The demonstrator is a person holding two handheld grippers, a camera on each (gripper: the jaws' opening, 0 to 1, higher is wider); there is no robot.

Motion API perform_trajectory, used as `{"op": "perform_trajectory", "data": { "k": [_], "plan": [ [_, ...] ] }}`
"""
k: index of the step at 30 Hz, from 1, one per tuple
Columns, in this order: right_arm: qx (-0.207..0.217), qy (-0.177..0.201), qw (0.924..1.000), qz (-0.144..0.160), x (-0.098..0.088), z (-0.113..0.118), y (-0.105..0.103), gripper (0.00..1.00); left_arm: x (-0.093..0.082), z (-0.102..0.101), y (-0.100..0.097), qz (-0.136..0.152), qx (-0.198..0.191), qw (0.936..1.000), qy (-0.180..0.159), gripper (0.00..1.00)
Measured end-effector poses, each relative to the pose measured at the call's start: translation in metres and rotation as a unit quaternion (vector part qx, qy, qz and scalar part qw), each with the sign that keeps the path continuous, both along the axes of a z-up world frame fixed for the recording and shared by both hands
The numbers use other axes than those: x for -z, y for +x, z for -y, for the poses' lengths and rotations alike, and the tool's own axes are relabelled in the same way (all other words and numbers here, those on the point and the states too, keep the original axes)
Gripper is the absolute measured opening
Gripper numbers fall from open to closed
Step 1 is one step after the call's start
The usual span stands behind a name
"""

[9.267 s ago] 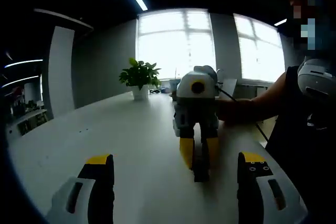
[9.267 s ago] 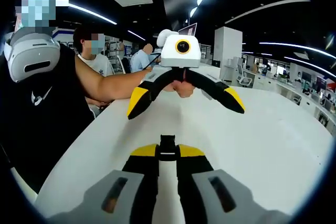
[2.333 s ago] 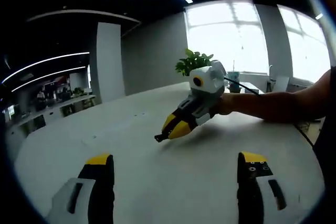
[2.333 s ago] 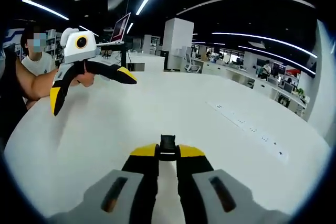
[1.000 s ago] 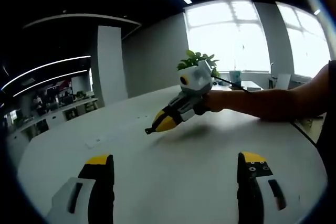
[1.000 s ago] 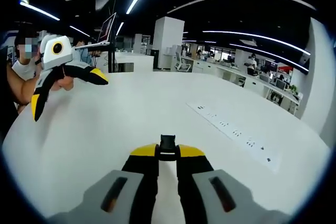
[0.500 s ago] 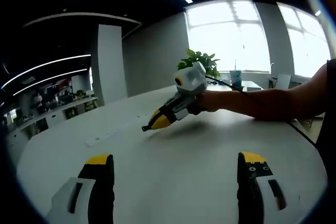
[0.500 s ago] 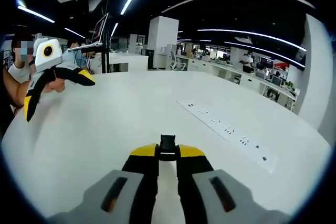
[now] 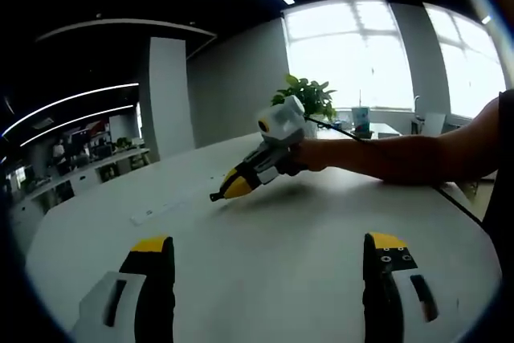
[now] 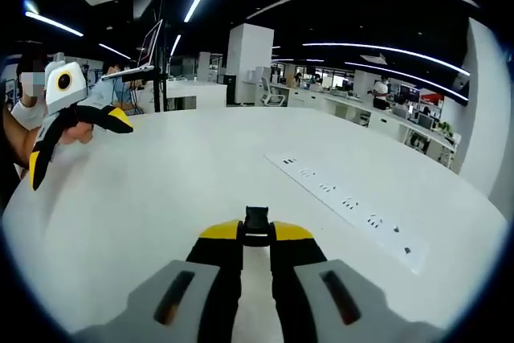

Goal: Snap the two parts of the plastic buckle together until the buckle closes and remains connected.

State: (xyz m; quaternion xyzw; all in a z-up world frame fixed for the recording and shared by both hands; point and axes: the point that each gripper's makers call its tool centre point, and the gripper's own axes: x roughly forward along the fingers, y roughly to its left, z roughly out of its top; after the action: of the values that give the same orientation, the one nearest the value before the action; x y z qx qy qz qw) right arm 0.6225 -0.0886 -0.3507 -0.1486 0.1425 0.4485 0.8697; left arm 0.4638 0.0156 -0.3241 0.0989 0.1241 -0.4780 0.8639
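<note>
A small black buckle part (image 10: 256,223) sticks out between my right gripper's (image 10: 256,232) yellow-tipped jaws, which are shut on it. In the left gripper view the same right gripper (image 9: 222,191) hangs just above the white table (image 9: 305,238), held out by a person's arm (image 9: 401,158), with the black buckle part (image 9: 215,196) at its tip. My left gripper (image 9: 269,247) is open, its jaws wide apart with nothing between them. In the right gripper view the left gripper (image 10: 77,143) is at the far left, jaws spread over the table (image 10: 185,190).
A row of flush power sockets (image 10: 345,198) runs across the table on the right. A potted plant (image 9: 312,94) stands at the far table edge by bright windows. Desks and seated people fill the office behind.
The right gripper, with the buckle part, has swung left and a little lower in the left gripper view. The right gripper view has panned, so the left gripper now lies nearer its left edge.
</note>
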Motion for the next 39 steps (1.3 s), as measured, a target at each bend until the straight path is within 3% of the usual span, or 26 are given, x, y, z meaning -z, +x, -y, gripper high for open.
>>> {"op": "perform_trajectory", "data": {
  "k": [12, 17, 28, 32, 39],
  "plan": [
    [0.001, -0.003, 1.0, 0.0, 0.002, 0.0, -0.002, 0.11, 0.0, 0.001, -0.001, -0.002, 0.0, 1.0, -0.002, 0.99],
    [-0.005, 0.001, 1.0, 0.007, -0.004, -0.011, 0.004, 0.11, 0.002, 0.002, 0.0, -0.003, 0.002, 1.0, 0.003, 0.99],
    [0.002, 0.001, 1.0, 0.004, 0.0, -0.006, 0.015, 0.11, 0.008, 0.003, -0.001, -0.008, 0.005, 0.9999, 0.007, 0.99],
    [-0.001, -0.009, 1.0, -0.003, 0.01, -0.009, 0.012, 0.11, 0.007, 0.002, -0.001, -0.008, 0.003, 0.9999, 0.007, 0.99],
    [-0.004, -0.014, 0.9999, -0.001, 0.011, -0.011, 0.012, 0.11, 0.006, 0.002, -0.002, -0.005, 0.004, 1.0, 0.007, 0.99]
  ]
}}
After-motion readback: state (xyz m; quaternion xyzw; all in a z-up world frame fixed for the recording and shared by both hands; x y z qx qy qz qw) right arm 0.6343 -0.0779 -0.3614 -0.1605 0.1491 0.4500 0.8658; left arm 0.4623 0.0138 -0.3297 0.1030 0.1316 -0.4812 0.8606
